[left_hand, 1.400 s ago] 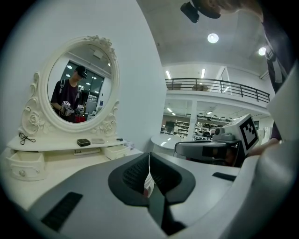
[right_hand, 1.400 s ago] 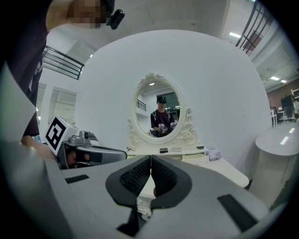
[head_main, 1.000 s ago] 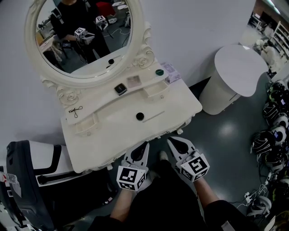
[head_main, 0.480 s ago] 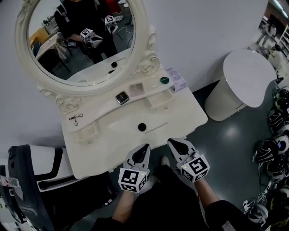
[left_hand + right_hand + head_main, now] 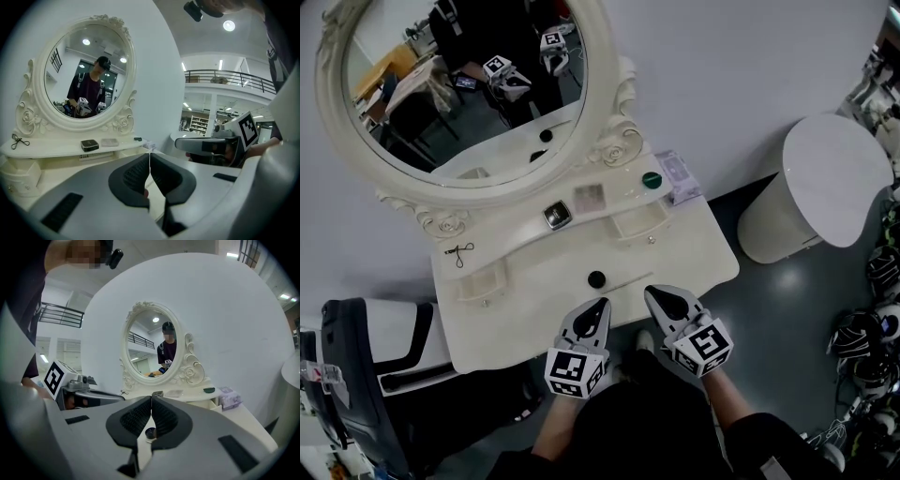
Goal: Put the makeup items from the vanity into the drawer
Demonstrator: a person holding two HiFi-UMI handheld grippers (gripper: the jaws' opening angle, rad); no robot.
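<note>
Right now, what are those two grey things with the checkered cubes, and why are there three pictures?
A person holds grey tongs in each hand: the left tongs and the right tongs. The cubes are part of them. One picture comes from a camera on the person's head, looking down; the other two come from cameras riding on the tongs. In front stands a white vanity with an oval mirror. On it lie a small black pot, a round green container, a dark compact, a clear square case and a lilac box. Both tongs are shut and hold nothing.
</note>
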